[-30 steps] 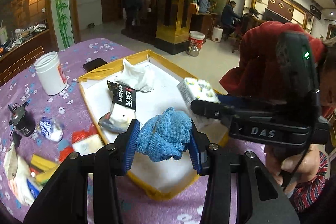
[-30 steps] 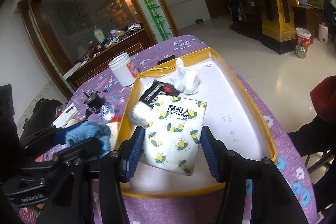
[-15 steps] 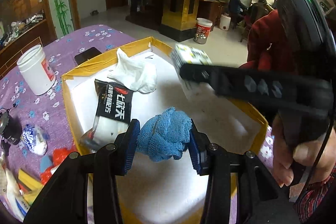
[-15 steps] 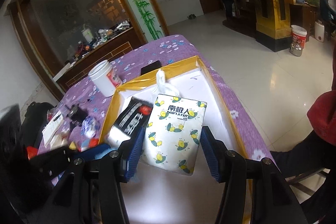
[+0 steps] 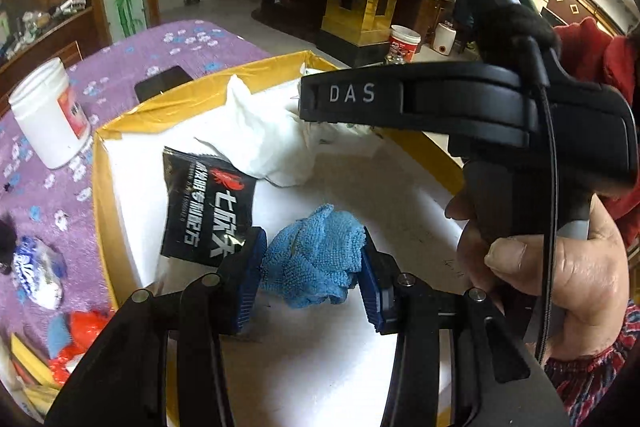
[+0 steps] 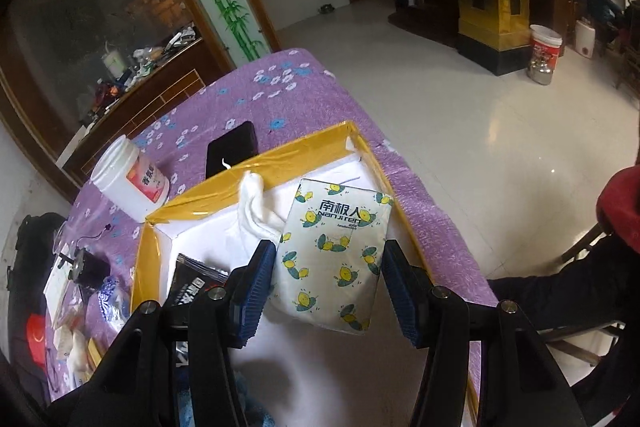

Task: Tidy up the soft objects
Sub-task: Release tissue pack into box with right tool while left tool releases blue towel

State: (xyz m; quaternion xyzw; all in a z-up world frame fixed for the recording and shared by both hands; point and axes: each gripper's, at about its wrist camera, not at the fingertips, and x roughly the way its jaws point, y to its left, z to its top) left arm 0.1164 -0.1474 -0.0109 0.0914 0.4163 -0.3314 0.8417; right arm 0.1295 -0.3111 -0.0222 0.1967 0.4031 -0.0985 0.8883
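The step in hand looks like delivery, judged from how things lie: both tools carry a soft item over the shallow white tray with the yellow taped rim (image 5: 100, 187), and neither item is set down yet. The left gripper (image 5: 312, 267) is clamped on a crumpled blue microfibre cloth (image 5: 316, 259), its blue ribbed pads (image 5: 248, 279) pressing the bundle from both sides; the cloth hangs between the fingertips just above the bare white floor of the tray. Ahead of it and to its left lies a black foil snack packet with white and red print (image 5: 208, 203); beyond that, a rumpled white cloth (image 5: 260, 135) sits near the far wall. The right gripper (image 6: 328, 275) is clenched on a white soft tissue pack printed with yellow bees (image 6: 336, 251), held upright between its pads over the tray's far right corner, just beside the white cloth; the person's hand (image 5: 560, 275) grips its handle.

The next move probably calls for lowering each item onto a free patch of tray floor, then loosening the fingers; the blue cloth has open floor directly beneath and to the right of its tool; the tissue pack should settle clear of the white cloth. A white plastic jar with a red label (image 5: 48, 115) stands outside the tray, to the left.
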